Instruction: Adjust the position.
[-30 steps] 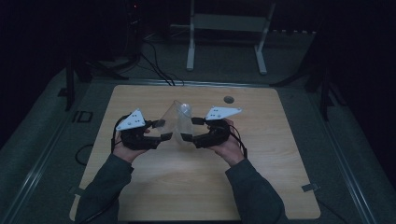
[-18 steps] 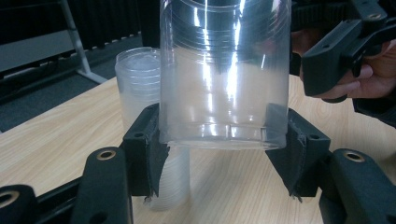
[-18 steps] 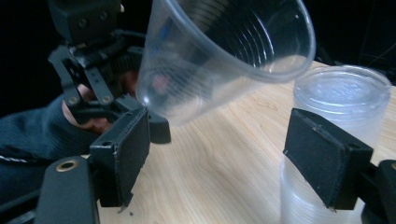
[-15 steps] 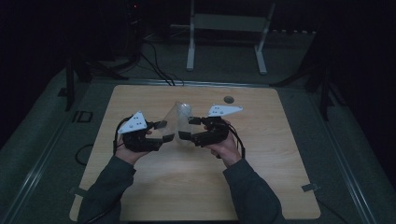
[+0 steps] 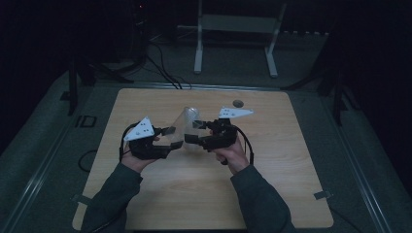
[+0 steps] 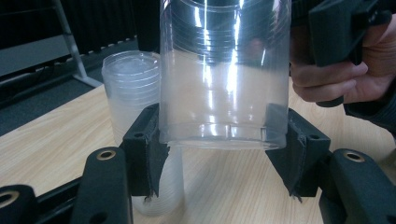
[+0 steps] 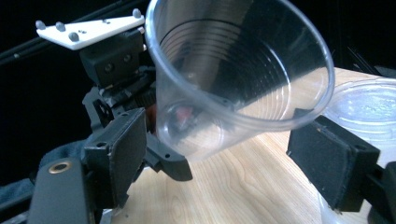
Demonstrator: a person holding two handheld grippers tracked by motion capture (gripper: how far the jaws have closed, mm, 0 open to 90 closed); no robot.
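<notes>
1. my left gripper (image 5: 171,137) is clamped on the base of a clear plastic cup (image 6: 223,79); in the left gripper view both black pads press on the cup's lower wall from either side.
2. the cup is held up off the wooden surface (image 5: 272,189), tilted so its mouth faces my right gripper (image 5: 193,132).
3. my right gripper stands open around the cup's rim; its jaws have just been opening. in the right gripper view the cup (image 7: 238,74) sits between the two pads, the left pad just beside the wall and the right pad apart from it, neither one pressing.
4. a stack of clear cups (image 6: 133,93) stands upright on the surface behind the held cup; in the right gripper view its top rim (image 7: 362,109) shows just past my right pad.
5. from the high view, my two hands meet near the middle of the surface, the cup (image 5: 183,127) bridging the gap between the grippers.
6. a small dark round thing (image 5: 237,103) lies on the surface farther back, well apart from the cup; i cannot tell what it is.
</notes>
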